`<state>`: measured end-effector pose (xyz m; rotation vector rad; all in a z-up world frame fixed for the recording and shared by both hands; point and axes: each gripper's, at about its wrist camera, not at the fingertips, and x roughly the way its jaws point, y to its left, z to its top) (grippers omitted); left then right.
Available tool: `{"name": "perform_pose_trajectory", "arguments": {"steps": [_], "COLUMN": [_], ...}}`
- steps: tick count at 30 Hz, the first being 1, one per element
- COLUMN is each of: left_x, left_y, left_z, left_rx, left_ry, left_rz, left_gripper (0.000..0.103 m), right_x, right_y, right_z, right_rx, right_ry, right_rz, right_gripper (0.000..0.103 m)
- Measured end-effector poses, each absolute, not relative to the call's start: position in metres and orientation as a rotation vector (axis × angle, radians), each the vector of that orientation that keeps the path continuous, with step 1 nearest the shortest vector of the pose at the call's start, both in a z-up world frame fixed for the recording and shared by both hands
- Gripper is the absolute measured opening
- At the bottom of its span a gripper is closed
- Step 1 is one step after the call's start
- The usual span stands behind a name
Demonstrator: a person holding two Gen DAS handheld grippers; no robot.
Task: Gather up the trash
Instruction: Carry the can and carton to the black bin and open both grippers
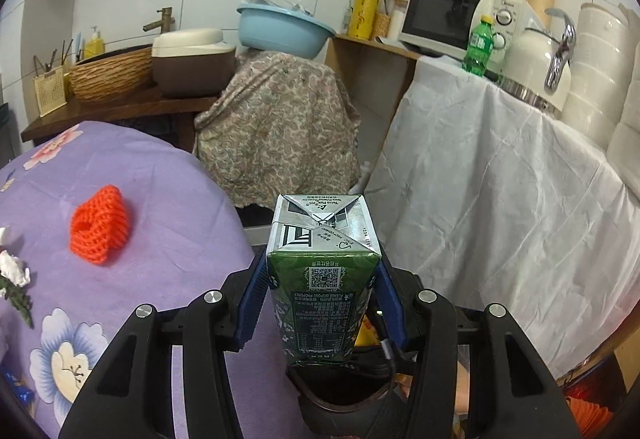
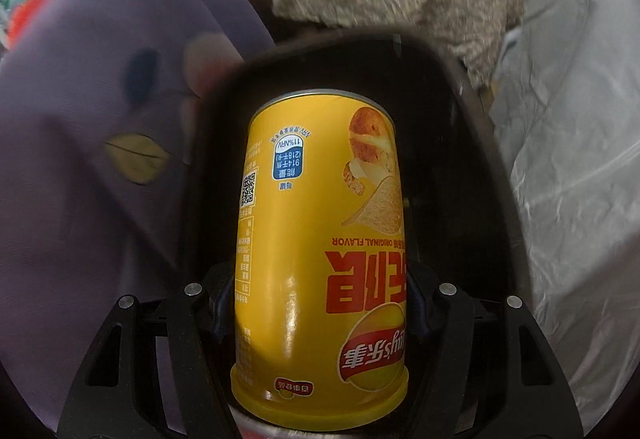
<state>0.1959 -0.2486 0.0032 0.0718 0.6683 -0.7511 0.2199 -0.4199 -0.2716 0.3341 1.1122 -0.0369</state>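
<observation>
Dropping comes next: right claw (image 2: 320,303), clamped on the can (image 2: 320,247), hangs over the bin (image 2: 460,167); part it squarely above. Left claw (image 1: 320,299) grips the carton (image 1: 322,279), bin at 6 o'clock.

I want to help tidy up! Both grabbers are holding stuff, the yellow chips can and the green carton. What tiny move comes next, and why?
Probably open the right gripper and let the chips can drop. It is clamped on the can, which already hangs, tilted downward, over the dark bin. The left gripper holds the carton and can follow.
</observation>
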Motion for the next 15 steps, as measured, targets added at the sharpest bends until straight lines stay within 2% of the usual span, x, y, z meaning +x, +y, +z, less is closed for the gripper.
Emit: {"name": "perform_pose_trajectory", "arguments": {"steps": [5, 15], "left_x": [0.197, 0.205], "left_y": [-0.256, -0.267], "left_z": [-0.006, -0.017], "left_rx": [0.080, 0.085], "left_ry": [0.690, 0.706], "left_rz": [-0.758, -0.731], "left_gripper": [0.050, 0.050], "right_x": [0.242, 0.244], "right_y": [-0.416, -0.417], "right_z": [-0.298, -0.294], "right_rx": [0.322, 0.298], "right_ry": [1.228, 1.205], "right_rz": [-0.052, -0.074], "right_gripper": [0.066, 0.067]}}
